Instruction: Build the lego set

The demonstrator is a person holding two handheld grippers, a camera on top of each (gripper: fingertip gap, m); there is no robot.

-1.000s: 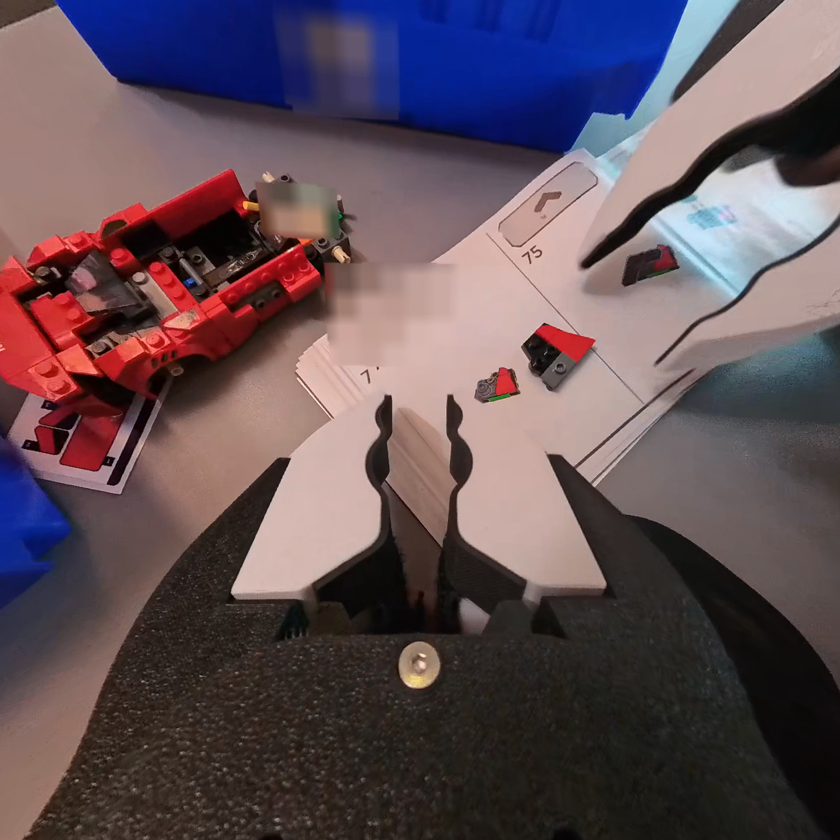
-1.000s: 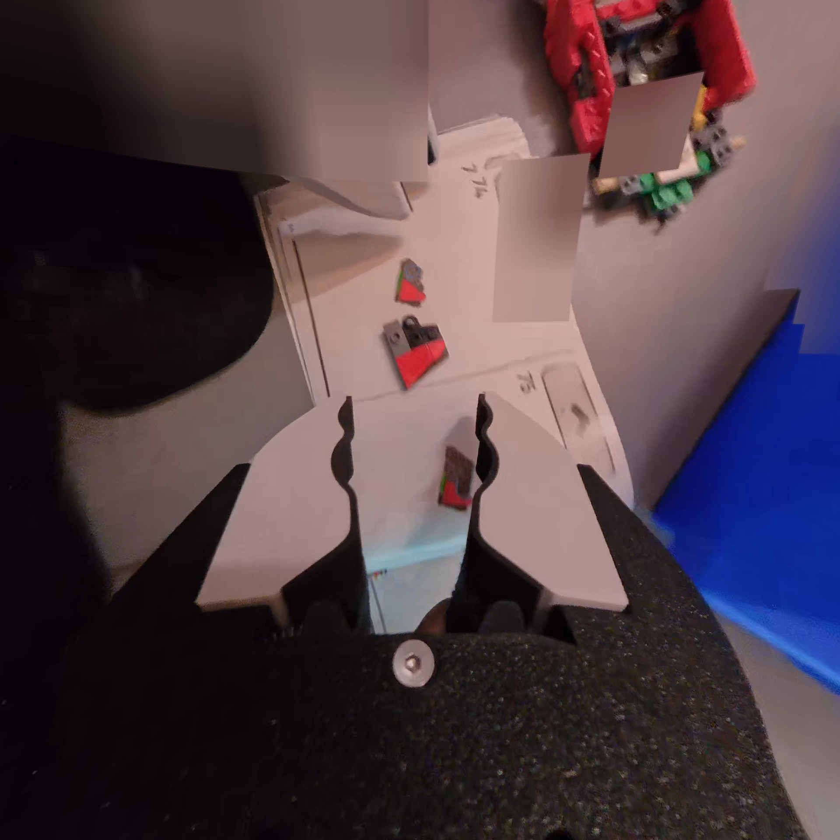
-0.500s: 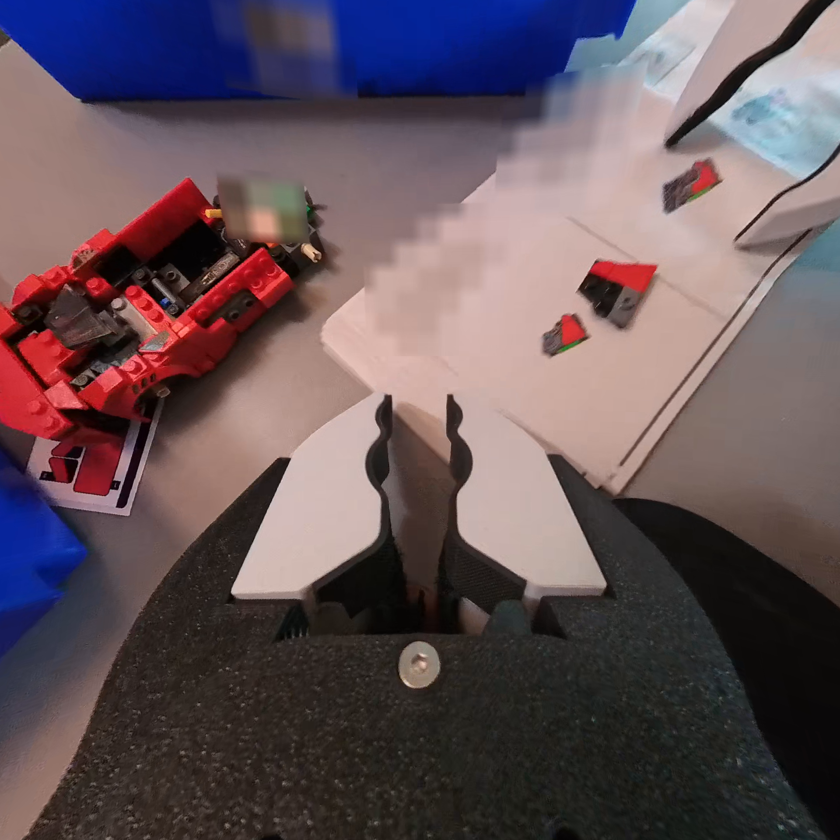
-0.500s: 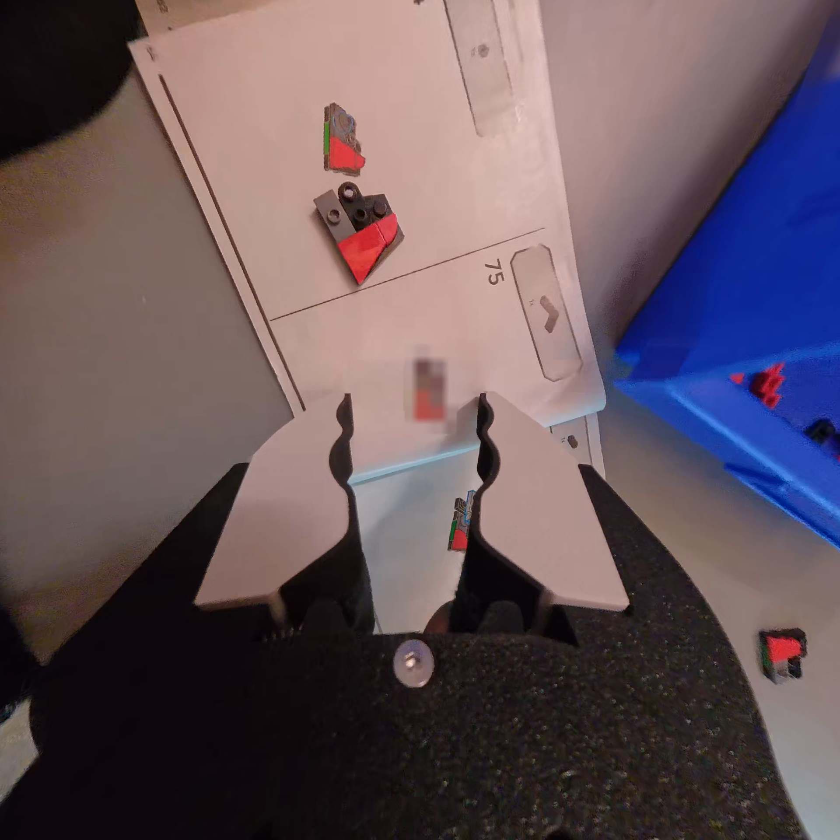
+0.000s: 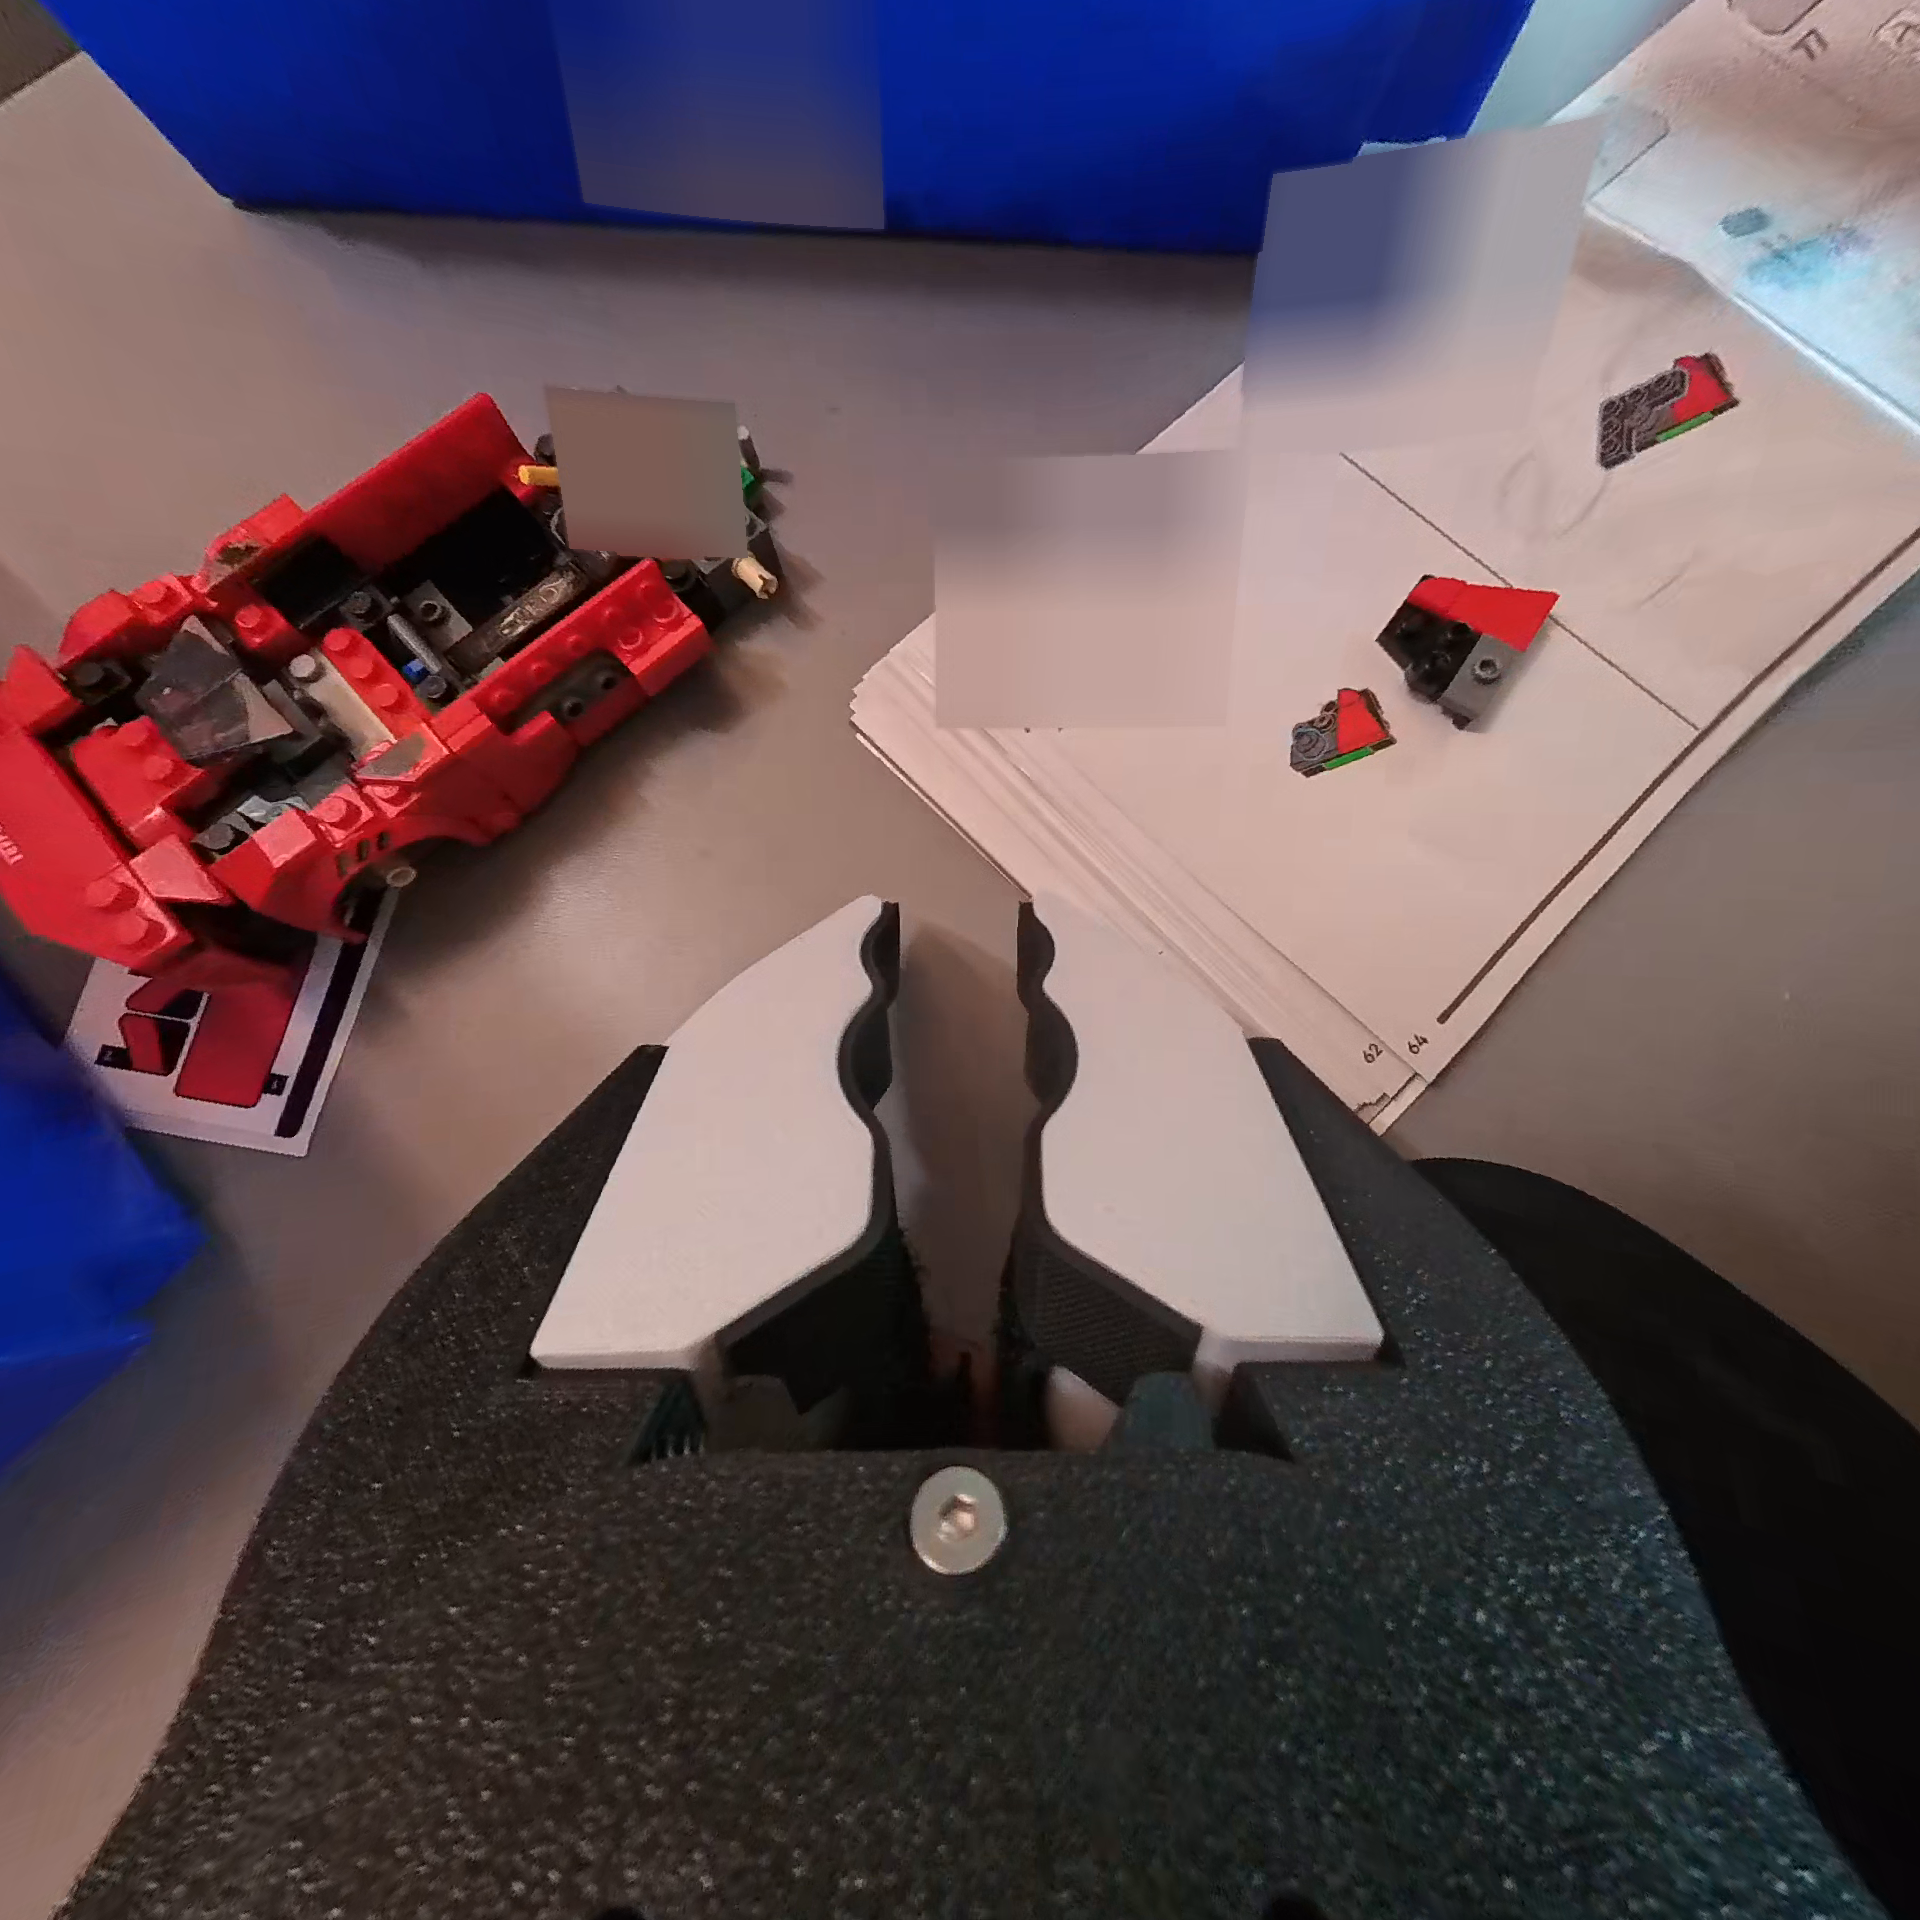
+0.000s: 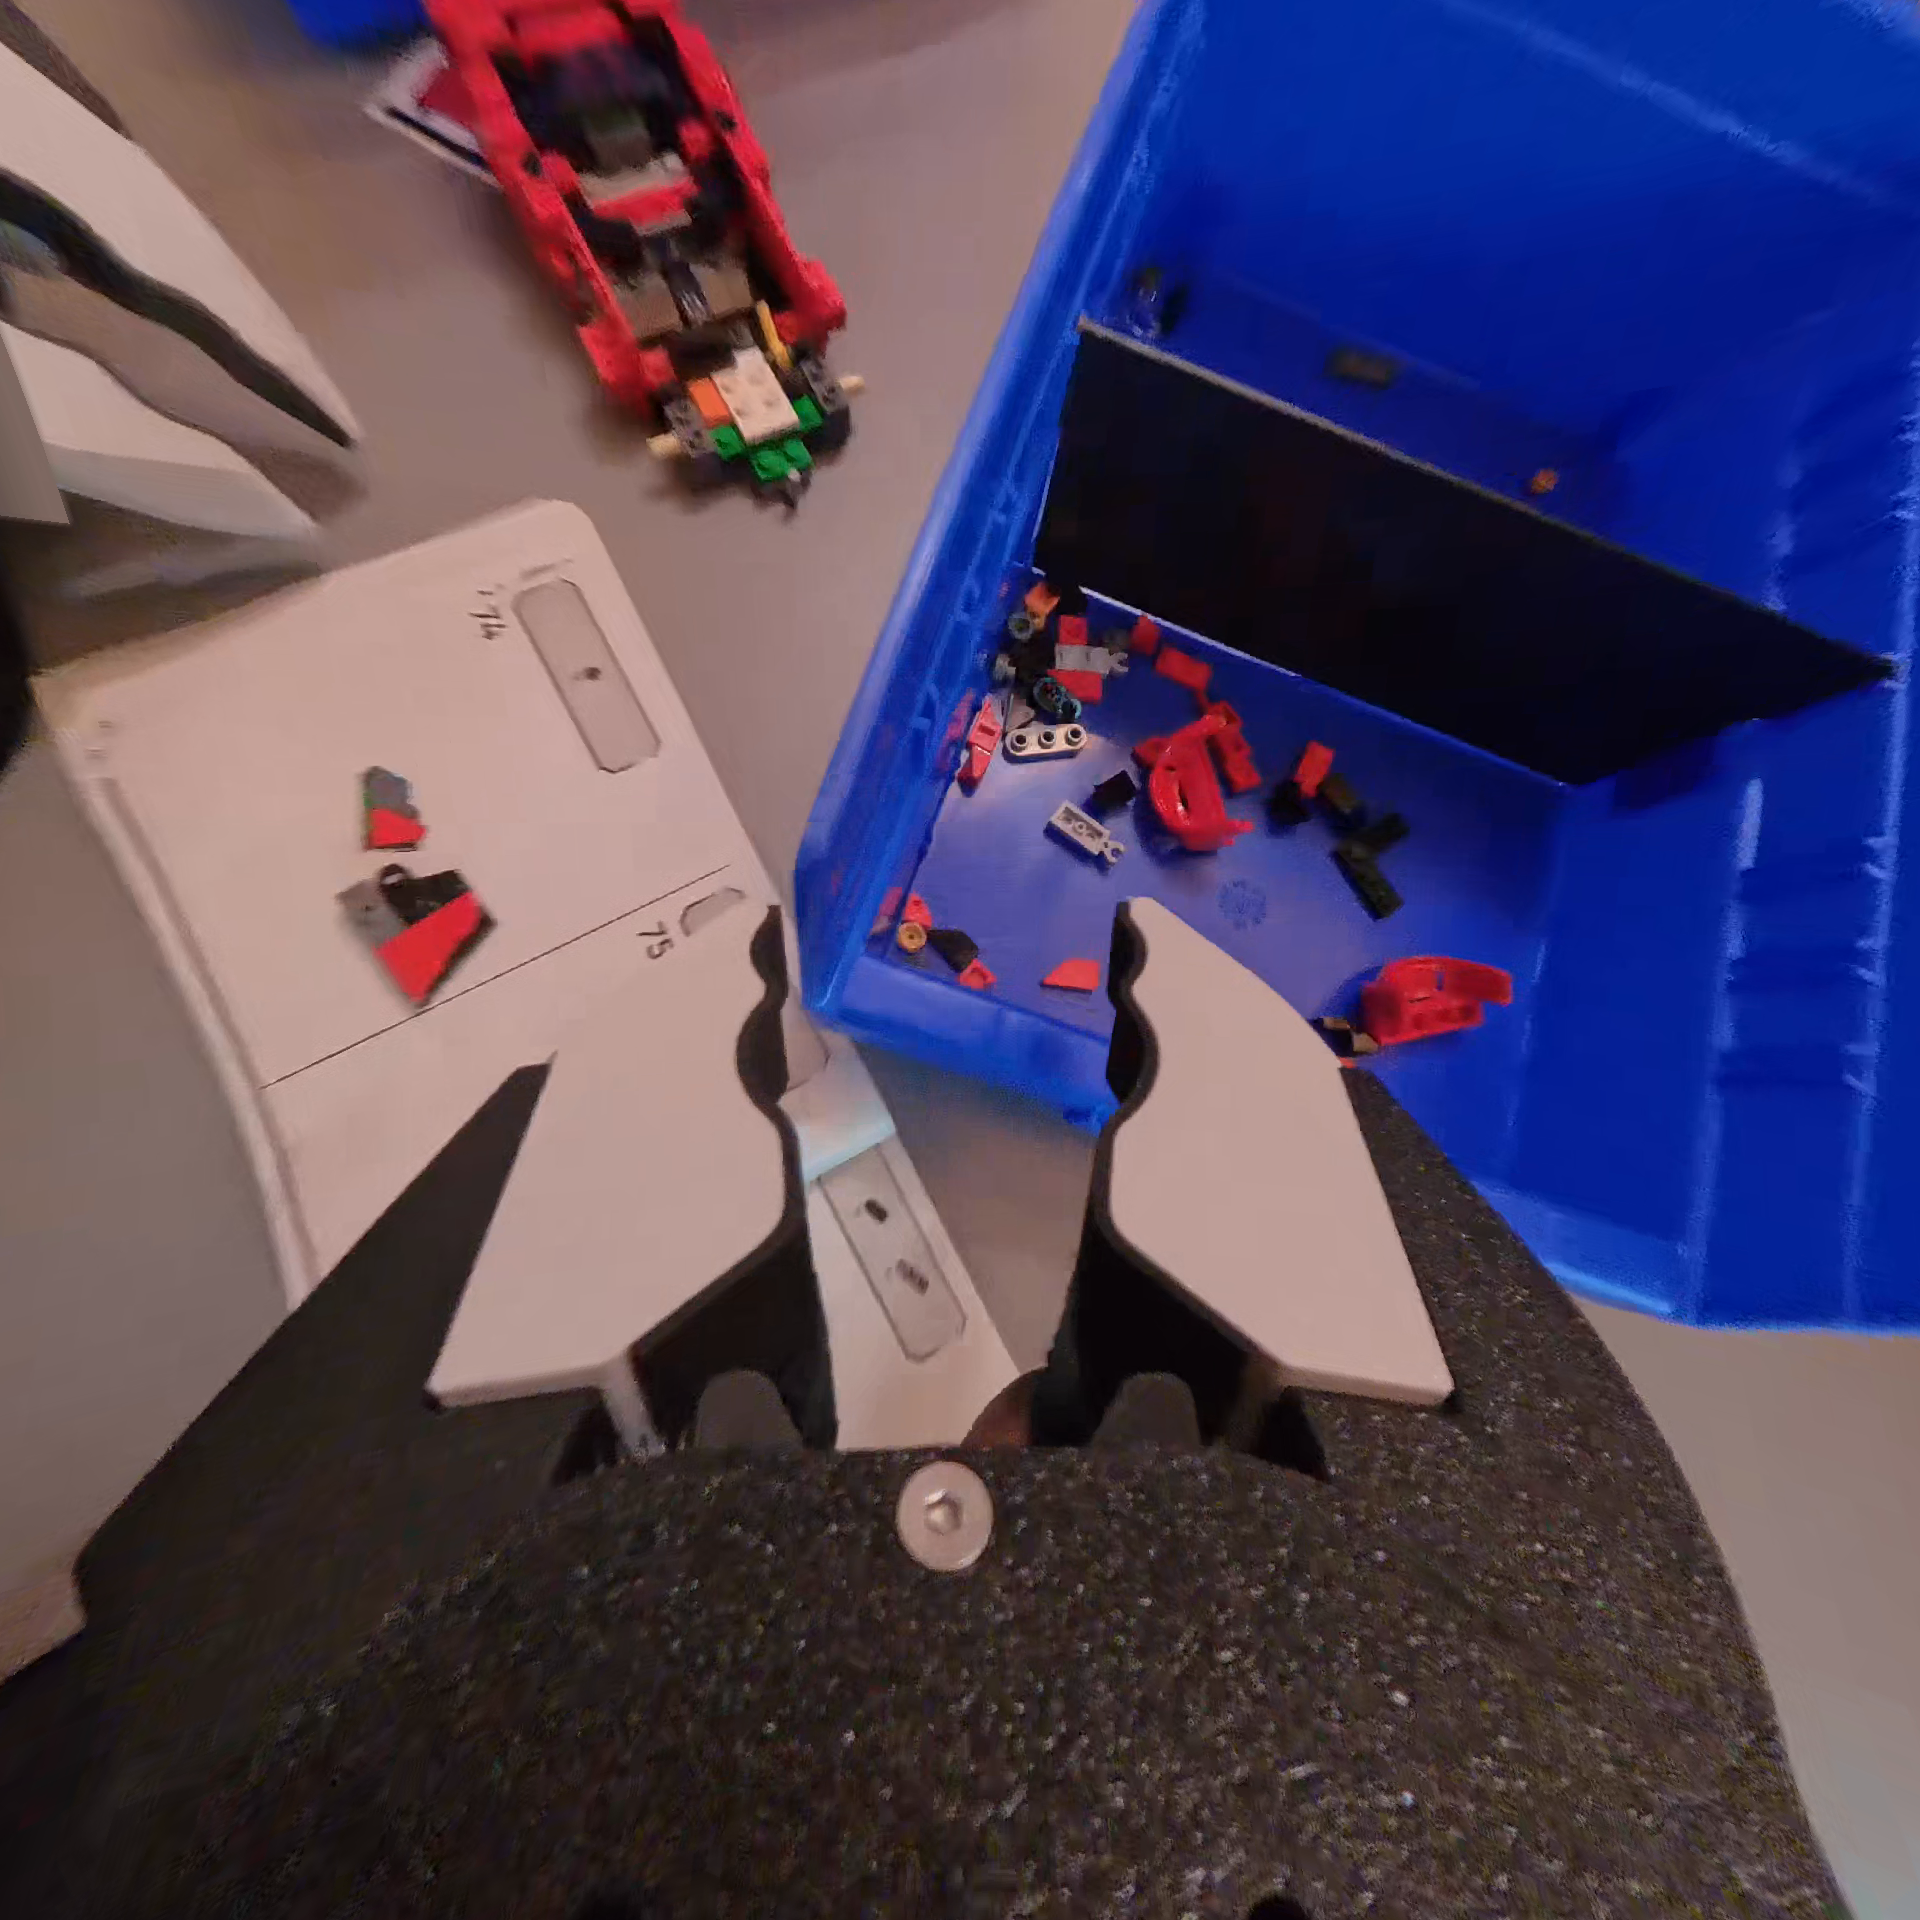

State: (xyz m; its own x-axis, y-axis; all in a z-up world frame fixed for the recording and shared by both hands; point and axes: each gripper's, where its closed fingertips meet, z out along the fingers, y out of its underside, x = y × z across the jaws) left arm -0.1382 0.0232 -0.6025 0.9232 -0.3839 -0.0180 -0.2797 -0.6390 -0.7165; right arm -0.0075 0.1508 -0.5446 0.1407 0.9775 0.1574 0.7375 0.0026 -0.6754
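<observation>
A partly built red lego car [image 5: 343, 665] lies on the grey table at the left; it also shows in the right wrist view [image 6: 644, 208]. An open instruction booklet [image 5: 1299, 914] lies to its right. A red, black and grey wedge assembly [image 5: 1465, 644] rests on the page and also shows in the right wrist view [image 6: 416, 925]. My left gripper [image 5: 956, 914] is empty, its jaws a narrow gap apart, above the table at the booklet's near corner. My right gripper [image 6: 951, 914] is open and empty over the booklet's edge, at the near wall of a blue bin [image 6: 1455, 1195] holding several loose pieces [image 6: 1195, 779].
A black divider [image 6: 1403, 582] crosses the bin. A sticker sheet [image 5: 218, 1049] lies under the car's nose. The bin's wall [image 5: 1039, 104] stands behind the car. Another blue object [image 5: 62, 1195] is at the far left. The left gripper's fingers [image 6: 135, 229] show at the upper left. The left gripper's tips are roughly 20 cm from the right gripper's.
My right gripper has swung off the booklet page toward the blue bin and has left the left wrist view. My left gripper has drawn back a little. Neither jaw opening has changed.
</observation>
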